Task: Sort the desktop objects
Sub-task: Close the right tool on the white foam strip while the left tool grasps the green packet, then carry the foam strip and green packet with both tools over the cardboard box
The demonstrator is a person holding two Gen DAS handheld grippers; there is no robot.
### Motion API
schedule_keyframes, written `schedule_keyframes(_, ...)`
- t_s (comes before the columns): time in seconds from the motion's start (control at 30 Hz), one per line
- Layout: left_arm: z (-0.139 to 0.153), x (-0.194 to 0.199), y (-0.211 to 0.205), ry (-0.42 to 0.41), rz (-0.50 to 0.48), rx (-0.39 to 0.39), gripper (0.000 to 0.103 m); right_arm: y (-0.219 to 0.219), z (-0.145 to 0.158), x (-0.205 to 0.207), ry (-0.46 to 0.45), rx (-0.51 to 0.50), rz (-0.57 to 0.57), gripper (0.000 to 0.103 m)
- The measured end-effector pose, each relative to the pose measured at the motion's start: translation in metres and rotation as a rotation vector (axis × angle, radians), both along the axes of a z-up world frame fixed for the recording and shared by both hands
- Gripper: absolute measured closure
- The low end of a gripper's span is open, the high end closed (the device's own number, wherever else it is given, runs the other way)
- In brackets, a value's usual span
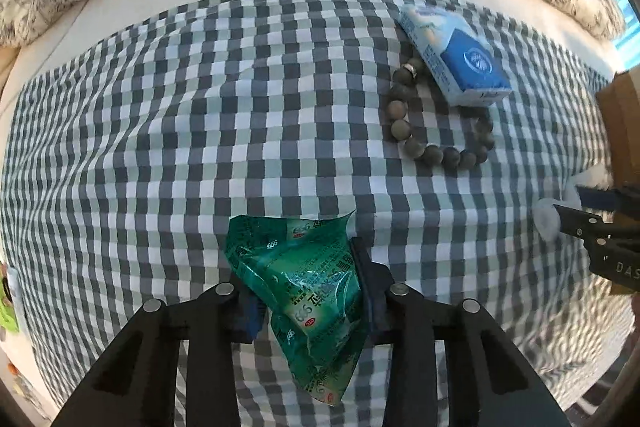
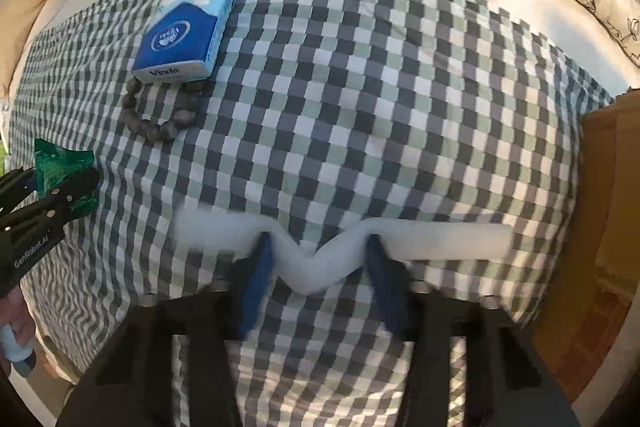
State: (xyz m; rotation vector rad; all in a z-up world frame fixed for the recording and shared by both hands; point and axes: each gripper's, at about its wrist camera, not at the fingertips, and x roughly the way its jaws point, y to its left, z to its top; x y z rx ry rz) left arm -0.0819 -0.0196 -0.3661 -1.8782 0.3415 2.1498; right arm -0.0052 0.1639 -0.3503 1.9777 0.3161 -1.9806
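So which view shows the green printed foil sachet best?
The left wrist view: the green printed foil sachet fills the centre, clamped in the left hand-held gripper, print visible. The right wrist view catches only a crumpled corner at its left edge.

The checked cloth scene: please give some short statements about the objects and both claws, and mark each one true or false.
1. The left claw is shut on the crinkled green foil packet. True.
2. The blue and white tissue pack lies at the string of round brown beads. True.
3. The right claw holds nothing. False: a bent white object, blurred by motion, sits between its blue pads.
4. The brown beads are inside a cardboard box. False: they lie on the green, grey and white checked cloth.
5. The tissue pack is red. False: blue and white.
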Motion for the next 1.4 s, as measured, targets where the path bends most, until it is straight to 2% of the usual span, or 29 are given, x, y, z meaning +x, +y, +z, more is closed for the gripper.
schedule_keyframes(0.03,0.003,0.001,-0.001,0.002,0.005,0.003,0.067,0.002,0.003,0.000,-0.004,-0.009,-0.004,0.077)
schedule_keyframes(0.17,0.027,0.004,-0.002,0.025,0.023,0.012,0.067,0.012,0.017,0.001,0.006,-0.029,-0.017,0.085)
schedule_keyframes(0.33,0.057,0.005,-0.011,0.058,0.045,0.034,0.067,0.025,0.057,0.008,0.044,-0.073,-0.069,0.086)
schedule_keyframes(0.57,0.130,0.016,-0.032,0.121,0.042,0.080,0.067,0.060,0.108,0.023,0.100,-0.129,-0.111,0.086)
schedule_keyframes(0.6,0.140,0.018,-0.033,0.133,0.043,0.087,0.067,0.052,0.111,0.024,0.109,-0.135,-0.111,0.086)
schedule_keyframes(0.67,0.150,0.023,-0.031,0.152,0.048,0.102,0.067,0.039,0.116,0.026,0.128,-0.146,-0.106,0.086)
schedule_keyframes(0.83,0.181,0.032,-0.025,0.197,0.056,0.130,0.067,0.046,0.164,0.048,0.169,-0.194,-0.094,0.086)
schedule_keyframes(1.1,0.236,0.052,-0.026,0.249,0.067,0.149,0.067,0.042,0.217,0.085,0.200,-0.297,-0.075,0.086)
schedule_keyframes(1.2,0.257,0.055,-0.021,0.289,0.059,0.156,0.067,0.042,0.231,0.090,0.219,-0.321,-0.062,0.086)
schedule_keyframes(1.4,0.274,0.055,0.001,0.313,0.050,0.175,0.067,0.064,0.246,0.090,0.263,-0.342,-0.089,0.086)
